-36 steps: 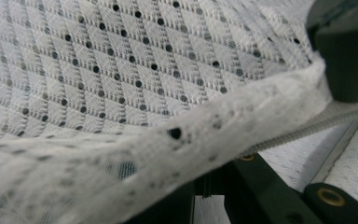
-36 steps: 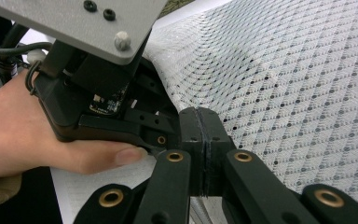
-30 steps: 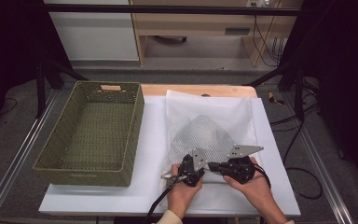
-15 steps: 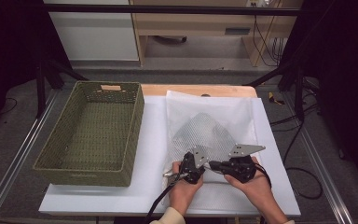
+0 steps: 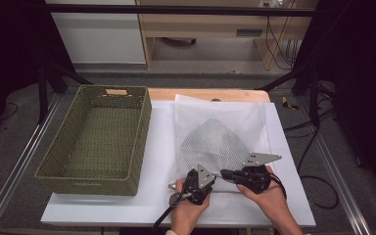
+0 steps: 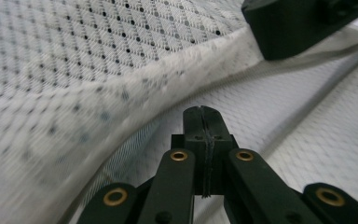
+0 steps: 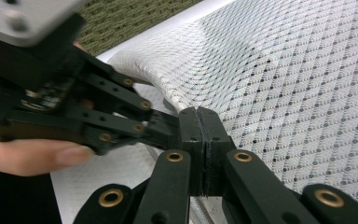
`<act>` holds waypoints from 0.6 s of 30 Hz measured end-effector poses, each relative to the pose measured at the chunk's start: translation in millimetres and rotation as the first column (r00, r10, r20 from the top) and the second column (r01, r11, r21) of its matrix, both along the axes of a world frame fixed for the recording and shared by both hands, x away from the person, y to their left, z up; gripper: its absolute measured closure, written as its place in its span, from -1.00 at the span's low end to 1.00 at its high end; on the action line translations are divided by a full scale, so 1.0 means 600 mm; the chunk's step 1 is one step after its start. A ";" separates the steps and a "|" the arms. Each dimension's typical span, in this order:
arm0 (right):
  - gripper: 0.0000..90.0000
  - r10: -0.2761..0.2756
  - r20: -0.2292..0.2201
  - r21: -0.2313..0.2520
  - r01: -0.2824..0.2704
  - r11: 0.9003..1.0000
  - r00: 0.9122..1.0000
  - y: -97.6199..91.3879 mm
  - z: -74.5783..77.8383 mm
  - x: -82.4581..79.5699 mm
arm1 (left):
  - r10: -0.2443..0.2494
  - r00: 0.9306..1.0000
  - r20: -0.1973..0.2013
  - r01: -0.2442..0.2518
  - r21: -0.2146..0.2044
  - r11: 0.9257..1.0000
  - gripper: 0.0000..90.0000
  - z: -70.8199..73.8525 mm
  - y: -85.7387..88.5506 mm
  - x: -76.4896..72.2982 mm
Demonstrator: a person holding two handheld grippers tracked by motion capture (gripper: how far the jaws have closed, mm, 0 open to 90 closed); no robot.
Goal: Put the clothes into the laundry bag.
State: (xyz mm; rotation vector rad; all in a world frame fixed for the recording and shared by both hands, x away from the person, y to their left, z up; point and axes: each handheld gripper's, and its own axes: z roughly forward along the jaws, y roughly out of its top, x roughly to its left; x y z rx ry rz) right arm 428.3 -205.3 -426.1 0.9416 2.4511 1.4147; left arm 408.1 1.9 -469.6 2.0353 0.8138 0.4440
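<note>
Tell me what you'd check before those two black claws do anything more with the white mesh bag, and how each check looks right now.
1. Left gripper jaws closed: ok, the pads meet in the left gripper view.
2. Right gripper jaws closed: ok, shut in its own view.
3. Something actually pinched by either gripper: cannot tell; mesh lies around the tips, not clearly between them.
4. Mesh bag lying on the white table: ok, its near edge is lifted and curled.
5. Green basket free to receive something: ok, it stands to the left with nothing in it.
6. Grippers apart from each other: not ok, their tips almost touch.
</note>
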 end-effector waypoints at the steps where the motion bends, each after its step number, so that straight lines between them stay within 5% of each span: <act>1: 1.00 -0.002 0.003 0.004 0.002 1.000 1.000 -0.001 -0.001 -0.001 | -0.001 1.000 -0.002 0.001 -0.003 1.000 1.00 0.002 0.004 -0.005; 6: 1.00 -0.007 0.008 0.005 0.007 1.000 1.000 -0.001 -0.008 -0.010 | -0.020 1.000 0.006 0.020 -0.006 1.000 1.00 0.013 0.028 -0.039; 18: 1.00 0.003 0.019 -0.040 -0.002 0.999 1.000 0.007 -0.012 -0.031 | 0.004 0.999 0.042 -0.001 -0.087 0.996 1.00 0.049 0.098 -0.091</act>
